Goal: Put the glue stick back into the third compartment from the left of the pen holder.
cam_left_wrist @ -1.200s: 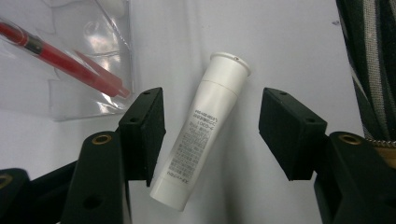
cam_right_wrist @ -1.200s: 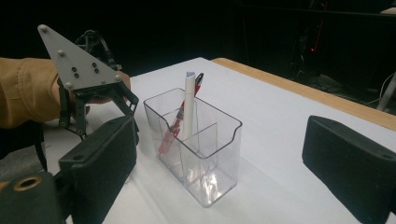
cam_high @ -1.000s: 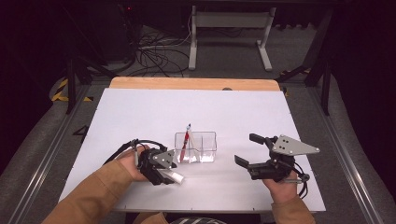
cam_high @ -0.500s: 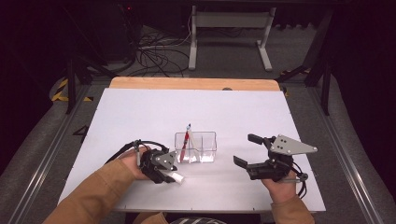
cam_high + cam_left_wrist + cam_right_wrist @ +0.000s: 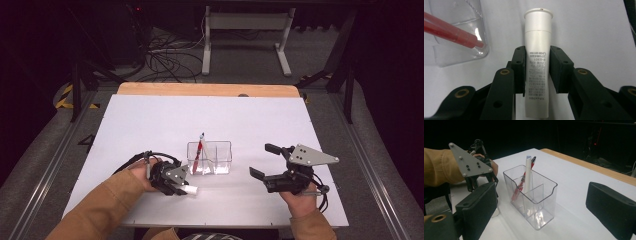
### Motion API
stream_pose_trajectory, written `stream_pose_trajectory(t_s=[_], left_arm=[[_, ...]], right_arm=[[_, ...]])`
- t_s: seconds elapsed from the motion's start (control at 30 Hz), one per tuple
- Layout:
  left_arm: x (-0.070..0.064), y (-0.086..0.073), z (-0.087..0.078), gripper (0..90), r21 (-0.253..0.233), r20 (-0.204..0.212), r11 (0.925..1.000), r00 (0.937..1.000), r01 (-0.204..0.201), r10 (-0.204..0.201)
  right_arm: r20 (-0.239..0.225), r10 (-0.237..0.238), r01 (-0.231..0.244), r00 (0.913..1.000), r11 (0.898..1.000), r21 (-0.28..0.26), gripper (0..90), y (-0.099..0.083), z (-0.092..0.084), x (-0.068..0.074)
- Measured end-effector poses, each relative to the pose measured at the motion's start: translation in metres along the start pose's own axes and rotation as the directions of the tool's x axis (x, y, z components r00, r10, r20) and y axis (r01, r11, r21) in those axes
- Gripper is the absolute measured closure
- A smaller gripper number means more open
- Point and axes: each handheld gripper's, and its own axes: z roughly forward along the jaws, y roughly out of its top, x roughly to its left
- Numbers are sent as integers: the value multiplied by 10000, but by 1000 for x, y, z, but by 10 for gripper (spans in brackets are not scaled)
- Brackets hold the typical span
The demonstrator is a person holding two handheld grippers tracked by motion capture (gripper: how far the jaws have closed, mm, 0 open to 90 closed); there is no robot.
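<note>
A white tube (image 5: 537,62) lies flat on the white table, just in front of a clear divided box (image 5: 222,161). My left gripper (image 5: 537,57) has just been closing, and its pads now press on both sides of the tube. The tube's capped end (image 5: 190,190) sticks out past the left gripper (image 5: 176,184). The box (image 5: 541,202) holds a red pen (image 5: 199,150) and a white pen (image 5: 527,175), both leaning upright. To the right of the box, my right gripper (image 5: 264,160) hovers open with nothing between its widely spread jaws.
The corner of the box (image 5: 456,50) sits close to the left jaw's far side. A wooden strip (image 5: 210,89) runs along the table's far edge. Beyond it are floor cables (image 5: 165,55) and a metal stand (image 5: 245,30).
The left gripper's jaws have narrowed onto the white tube. Neither hand has shifted, and the right gripper stays open.
</note>
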Motion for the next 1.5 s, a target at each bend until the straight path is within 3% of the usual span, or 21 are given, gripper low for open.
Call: stream_pose_trajectory(t_s=[0.33, 0.37, 0.57, 0.73, 0.87, 1.0, 1.2, 1.3, 1.4, 1.47, 1.5], left_arm=[[-2, 4, -3, 688, -202, 12, 9998, 10000, -91, 91], [-2, 7, -7, 691, -228, -139, 9996, 9998, -151, 148], [-3, 11, -24, 694, -1118, -369, 9937, 9993, -22, -20], [-3, 12, -35, 694, -2083, -409, 9779, 9988, 184, -275], [-3, 12, -41, 695, -2531, -449, 9672, 9984, 230, -355], [-3, 11, -47, 694, -3063, -576, 9514, 9969, 332, -533], [-3, 9, -54, 694, -3917, -783, 9184, 9926, 550, -929], [-3, 8, -56, 694, -4361, -735, 8968, 9903, 746, -1181], [-3, 8, -58, 695, -4619, -803, 8833, 9880, 806, -1322], [-3, 9, -59, 694, -4668, -860, 8810, 9874, 776, -1326], [-3, 9, -59, 694, -4828, -815, 8718, 9869, 829, -1390]], right_arm=[[12, -3, 3, 10000, 10000, -3, 105, 0, 0, 0], [2, 2, -2, 10000, 10000, -2, 105, 0, 0, 0], [42, 16, -16, 10000, 10000, -38, 105, 0, -1, 0], [61, 11, -10, 10000, 10000, -55, 104, 0, -2, -1], [72, 5, -4, 10000, 10000, -54, 104, 0, -2, -1], [81, 9, -8, 10000, 10000, -65, 105, 0, -2, -1], [94, 6, -5, 10000, 10000, -58, 105, 0, -2, -1], [113, 45, -44, 9999, 10000, -73, 104, 0, -1, -1], [135, 43, -42, 9999, 10000, -74, 105, 0, -2, -1], [151, 46, -45, 9999, 10000, -56, 105, 0, -2, -1], [138, 43, -42, 9999, 10000, -58, 105, 0, -2, -1]])
